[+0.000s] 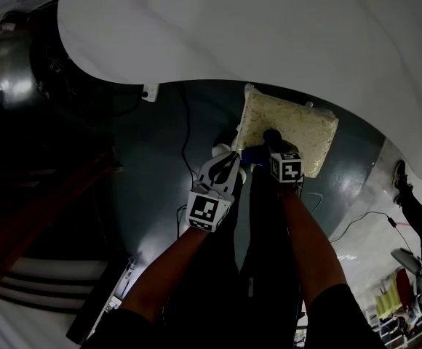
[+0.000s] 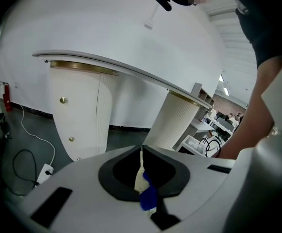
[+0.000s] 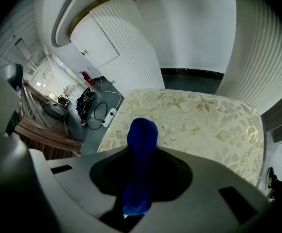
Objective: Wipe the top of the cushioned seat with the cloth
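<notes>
Inside right claw [image 3: 142, 148], blue cloth [image 3: 142, 132], over seat [image 3: 204, 120]

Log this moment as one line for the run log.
left gripper: shut on cloth | right gripper: shut on cloth, at seat near edge | cloth-seat contact: cannot tell

Bunched blue cloth [image 3: 140, 142], cream floral seat [image 3: 199, 115]
</notes>
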A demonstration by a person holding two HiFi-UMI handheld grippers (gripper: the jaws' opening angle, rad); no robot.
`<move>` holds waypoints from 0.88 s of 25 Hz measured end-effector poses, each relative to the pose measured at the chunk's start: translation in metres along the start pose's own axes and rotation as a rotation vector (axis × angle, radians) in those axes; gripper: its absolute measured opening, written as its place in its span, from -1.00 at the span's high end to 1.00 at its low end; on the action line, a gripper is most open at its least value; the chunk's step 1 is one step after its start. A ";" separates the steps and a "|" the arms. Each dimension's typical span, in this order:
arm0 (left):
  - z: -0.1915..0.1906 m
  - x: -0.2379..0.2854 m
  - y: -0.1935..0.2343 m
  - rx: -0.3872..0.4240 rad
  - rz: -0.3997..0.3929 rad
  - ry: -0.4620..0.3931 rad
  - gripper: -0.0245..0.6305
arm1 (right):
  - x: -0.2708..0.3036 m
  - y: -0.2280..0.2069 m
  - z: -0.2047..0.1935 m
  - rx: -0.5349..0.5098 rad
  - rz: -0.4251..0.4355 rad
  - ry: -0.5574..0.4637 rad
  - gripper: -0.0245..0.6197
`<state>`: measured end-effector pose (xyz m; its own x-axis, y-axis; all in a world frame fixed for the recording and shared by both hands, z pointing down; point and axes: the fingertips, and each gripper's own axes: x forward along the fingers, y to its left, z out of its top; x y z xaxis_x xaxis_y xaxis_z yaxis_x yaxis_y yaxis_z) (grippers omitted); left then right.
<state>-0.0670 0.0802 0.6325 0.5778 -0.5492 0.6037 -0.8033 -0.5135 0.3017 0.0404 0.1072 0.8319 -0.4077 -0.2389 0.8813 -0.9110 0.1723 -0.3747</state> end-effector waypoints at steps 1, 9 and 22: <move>-0.001 0.002 -0.003 0.002 -0.006 0.006 0.85 | -0.003 -0.003 -0.001 0.002 -0.005 0.000 0.60; 0.005 0.015 -0.028 0.021 -0.030 0.004 0.85 | -0.019 -0.028 -0.015 0.034 -0.037 -0.004 0.60; 0.004 0.032 -0.067 0.066 -0.084 0.038 0.85 | -0.035 -0.067 -0.035 -0.007 -0.069 -0.012 0.60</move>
<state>0.0063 0.0946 0.6290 0.6356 -0.4779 0.6063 -0.7405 -0.5993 0.3040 0.1176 0.1372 0.8362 -0.3445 -0.2615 0.9016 -0.9366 0.1616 -0.3109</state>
